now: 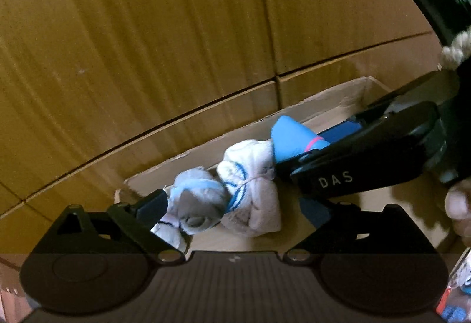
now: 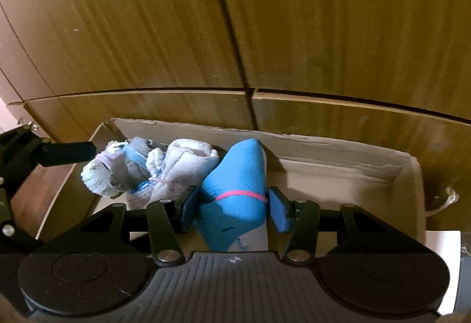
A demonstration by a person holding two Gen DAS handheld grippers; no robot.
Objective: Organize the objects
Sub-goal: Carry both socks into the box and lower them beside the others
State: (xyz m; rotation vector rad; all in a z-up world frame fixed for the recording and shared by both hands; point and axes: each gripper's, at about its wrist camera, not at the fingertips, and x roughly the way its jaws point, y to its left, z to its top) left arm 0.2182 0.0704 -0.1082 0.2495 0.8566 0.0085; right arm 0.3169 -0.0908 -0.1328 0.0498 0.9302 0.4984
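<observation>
Gripping a fuzzy blue roll (image 2: 235, 190), jaws hover over cardboard box (image 2: 338, 158).

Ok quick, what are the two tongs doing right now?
Left tongs: open, holding nothing.
Right tongs: shut on the blue sock bundle.

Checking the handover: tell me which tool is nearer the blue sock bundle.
Right. The right tool is shut on the blue sock bundle over the cardboard box. The left tool stands open farther left, at the grey sock bundle.
</observation>
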